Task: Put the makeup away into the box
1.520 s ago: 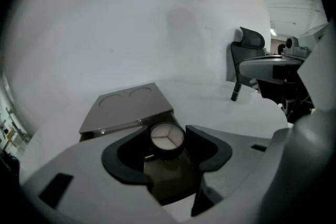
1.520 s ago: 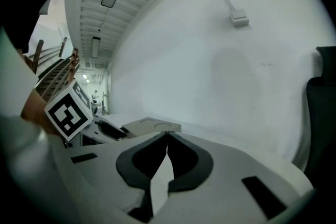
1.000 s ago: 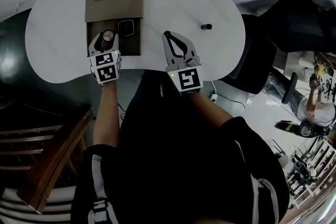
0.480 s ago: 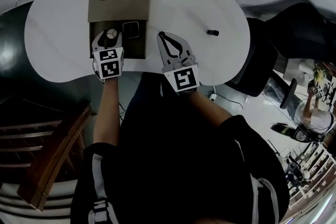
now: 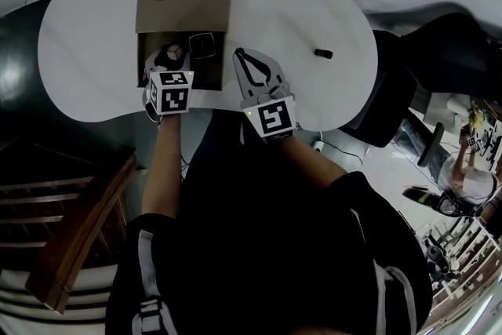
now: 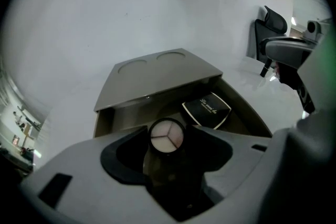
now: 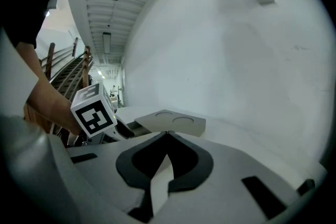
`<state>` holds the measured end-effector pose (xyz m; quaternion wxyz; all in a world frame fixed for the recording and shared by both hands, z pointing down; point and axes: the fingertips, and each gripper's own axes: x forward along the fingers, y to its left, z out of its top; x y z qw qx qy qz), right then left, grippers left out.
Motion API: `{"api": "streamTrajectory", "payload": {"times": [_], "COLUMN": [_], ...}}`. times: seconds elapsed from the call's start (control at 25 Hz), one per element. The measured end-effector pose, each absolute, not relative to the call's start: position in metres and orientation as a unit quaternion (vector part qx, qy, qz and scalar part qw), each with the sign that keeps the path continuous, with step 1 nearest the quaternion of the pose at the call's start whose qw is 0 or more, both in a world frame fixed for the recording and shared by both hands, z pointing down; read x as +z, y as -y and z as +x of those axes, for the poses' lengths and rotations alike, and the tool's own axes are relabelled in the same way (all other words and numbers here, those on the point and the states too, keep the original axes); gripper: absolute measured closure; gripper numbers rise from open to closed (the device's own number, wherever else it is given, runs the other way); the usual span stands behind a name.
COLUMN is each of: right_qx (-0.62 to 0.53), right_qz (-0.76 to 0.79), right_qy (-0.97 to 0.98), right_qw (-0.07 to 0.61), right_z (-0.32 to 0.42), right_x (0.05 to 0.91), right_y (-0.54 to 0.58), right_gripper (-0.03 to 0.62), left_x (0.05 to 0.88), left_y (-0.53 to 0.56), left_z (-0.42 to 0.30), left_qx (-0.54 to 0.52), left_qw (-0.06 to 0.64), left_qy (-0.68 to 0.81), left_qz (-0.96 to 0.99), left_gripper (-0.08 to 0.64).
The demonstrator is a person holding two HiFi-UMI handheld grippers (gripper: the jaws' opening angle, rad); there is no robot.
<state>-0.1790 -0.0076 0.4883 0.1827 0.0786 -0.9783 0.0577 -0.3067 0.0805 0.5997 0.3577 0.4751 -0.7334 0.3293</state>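
My left gripper (image 5: 174, 51) is shut on a small round compact (image 6: 167, 136) with a pale three-part top. It holds the compact low over the open tray of the tan box (image 5: 185, 8), pointing steeply down. A black square compact (image 6: 206, 109) lies inside the tray, to the right of the held one. The box's top panel (image 6: 163, 73) with two round recesses sits just behind. My right gripper (image 5: 238, 52) rests beside the box's right edge, shut with nothing between its jaws; in the right gripper view its tips (image 7: 167, 134) meet.
The box stands on a white rounded table (image 5: 290, 4). A small black item (image 5: 323, 53) lies alone at the table's right side. A dark office chair (image 5: 388, 90) stands off the table's right edge. A white wall (image 7: 236, 60) rises behind the table.
The left gripper has sunk and tipped further down into the box's tray with the round compact. The right gripper has shifted left, closer to the box's right edge.
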Motion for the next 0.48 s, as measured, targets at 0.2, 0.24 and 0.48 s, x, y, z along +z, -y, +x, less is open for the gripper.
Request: {"api": "streamTrajectory", "payload": {"times": [0.2, 0.24, 0.48], "right_qx": [0.061, 0.061, 0.06], "right_qz": [0.084, 0.085, 0.095], "right_qy": [0.978, 0.978, 0.978], "right_qw": [0.18, 0.18, 0.174], "right_z": [-0.175, -0.174, -0.164], "right_x": [0.488, 0.488, 0.483], "right_y": [0.009, 0.009, 0.009], "right_gripper": [0.569, 0.569, 0.569], "left_x": [0.597, 0.595, 0.559], "left_y": [-0.084, -0.083, -0.072], "left_z": [-0.308, -0.308, -0.3], "left_qx": [0.327, 0.324, 0.306], "left_qw": [0.364, 0.362, 0.312], "left_qy": [0.731, 0.732, 0.759], "left_qz": [0.476, 0.477, 0.483], "left_gripper": [0.252, 0.249, 0.253]}}
